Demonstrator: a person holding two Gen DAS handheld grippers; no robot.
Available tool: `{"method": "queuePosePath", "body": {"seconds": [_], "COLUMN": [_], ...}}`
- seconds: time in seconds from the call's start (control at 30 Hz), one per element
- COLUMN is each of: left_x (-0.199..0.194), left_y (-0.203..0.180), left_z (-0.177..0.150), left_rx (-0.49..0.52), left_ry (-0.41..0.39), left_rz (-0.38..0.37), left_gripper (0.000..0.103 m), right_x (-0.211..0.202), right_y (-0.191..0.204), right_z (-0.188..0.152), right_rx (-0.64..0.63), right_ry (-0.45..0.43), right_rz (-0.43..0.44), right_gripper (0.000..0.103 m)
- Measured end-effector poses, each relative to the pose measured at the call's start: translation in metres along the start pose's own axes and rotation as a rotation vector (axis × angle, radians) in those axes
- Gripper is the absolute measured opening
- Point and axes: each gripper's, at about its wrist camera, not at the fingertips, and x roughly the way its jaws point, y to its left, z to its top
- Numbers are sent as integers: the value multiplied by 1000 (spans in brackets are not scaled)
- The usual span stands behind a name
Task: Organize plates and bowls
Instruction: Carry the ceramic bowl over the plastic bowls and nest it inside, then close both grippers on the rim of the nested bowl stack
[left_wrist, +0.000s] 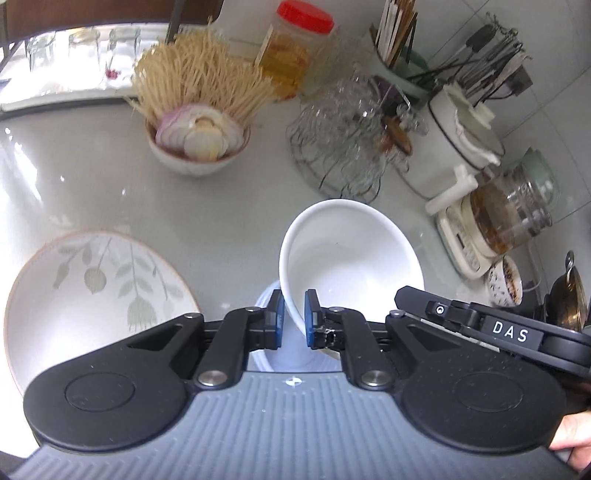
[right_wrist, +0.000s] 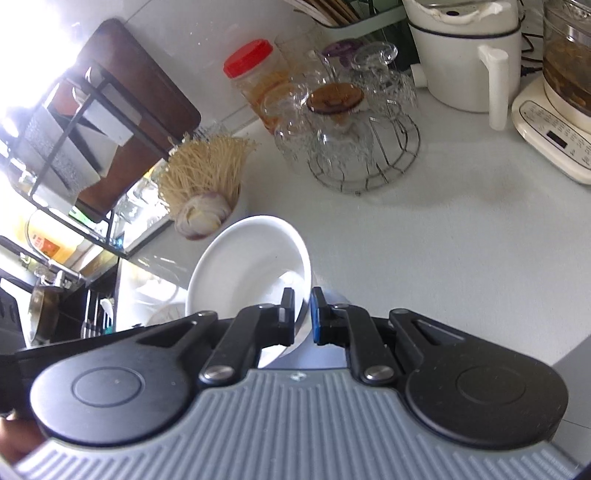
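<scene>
My left gripper (left_wrist: 293, 317) is shut on the rim of a plain white bowl (left_wrist: 351, 251) and holds it tilted above the counter. Part of another white dish (left_wrist: 266, 295) shows just below it. A leaf-patterned plate (left_wrist: 92, 295) lies to the left on the counter. My right gripper (right_wrist: 303, 314) is shut on the rim of a white bowl (right_wrist: 251, 266), tilted, its opening facing left. The right gripper's black arm also shows in the left wrist view (left_wrist: 498, 325).
A bowl of onion and noodles (left_wrist: 195, 129) stands at the back, also in the right wrist view (right_wrist: 203, 184). A wire rack of glasses (left_wrist: 343, 129), a red-lidded jar (left_wrist: 291, 48), a white pot (left_wrist: 454, 136) and a glass kettle (left_wrist: 506, 218) line the right side.
</scene>
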Motion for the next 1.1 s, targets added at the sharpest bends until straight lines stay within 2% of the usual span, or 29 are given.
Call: {"method": "queuePosePath", "body": {"seconds": [0.5, 0.87, 1.07, 1.1], "left_x": [22, 29, 25, 25], "left_y": [3, 5, 4, 4], "left_z": [-33, -34, -32, -32], "left_rx": [16, 26, 41, 47], "left_ry": [101, 108, 88, 85], "left_rz": [39, 64, 72, 74], "left_gripper": [13, 15, 35, 37], "right_x": [13, 15, 9, 8], "right_y": [-12, -11, -14, -15], "right_z": [-34, -35, -27, -25], "right_rx": [5, 11, 17, 20], "right_ry": [76, 75, 47, 45], "right_rz": [-75, -70, -74, -77], "right_gripper": [12, 14, 16, 23]}}
